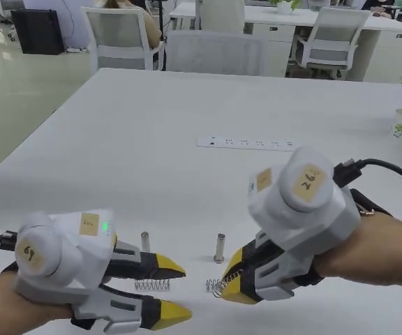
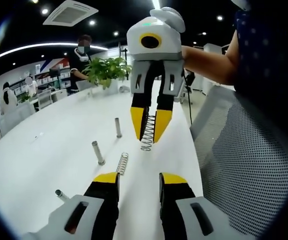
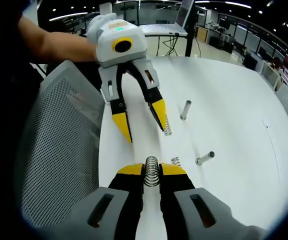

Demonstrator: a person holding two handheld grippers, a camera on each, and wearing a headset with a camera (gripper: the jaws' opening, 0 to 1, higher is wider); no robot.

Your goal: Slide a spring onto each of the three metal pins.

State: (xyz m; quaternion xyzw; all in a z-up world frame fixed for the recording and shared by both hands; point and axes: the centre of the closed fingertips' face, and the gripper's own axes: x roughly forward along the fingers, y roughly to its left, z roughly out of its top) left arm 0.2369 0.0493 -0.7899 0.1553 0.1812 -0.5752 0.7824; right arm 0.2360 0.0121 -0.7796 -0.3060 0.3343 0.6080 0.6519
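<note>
— Right tongs [image 3: 151, 171] are clamped on a held spring [image 3: 151, 179], its free end poking past the tips. Left tongs [image 2: 139, 177] stand apart, holding nothing.

— Where are the pins?

— In the head view two stand upright on the worktop [image 1: 187, 125]. The nearer pin [image 1: 220, 248] is at about 11 o'clock from the right tongs, just beside them. The farther pin [image 1: 145, 241] is at 12 o'clock from a loose spring [image 1: 152, 284], which lies just by one left jaw tip. The left gripper view adds a third pin [image 2: 61, 195], at 9 o'clock from its own jaws. None that I can see carries a spring.

— What could spoil it?

— I'd say the coil mouth is the main risk. If it meets the pin top off-centre, the rim catches and the spring buckles or squirts out of the grip. I can't tell whether the pins are fixed, so a sideways push might topple one. The open left jaws could also flick the loose spring and send it rolling across the worktop.
</note>
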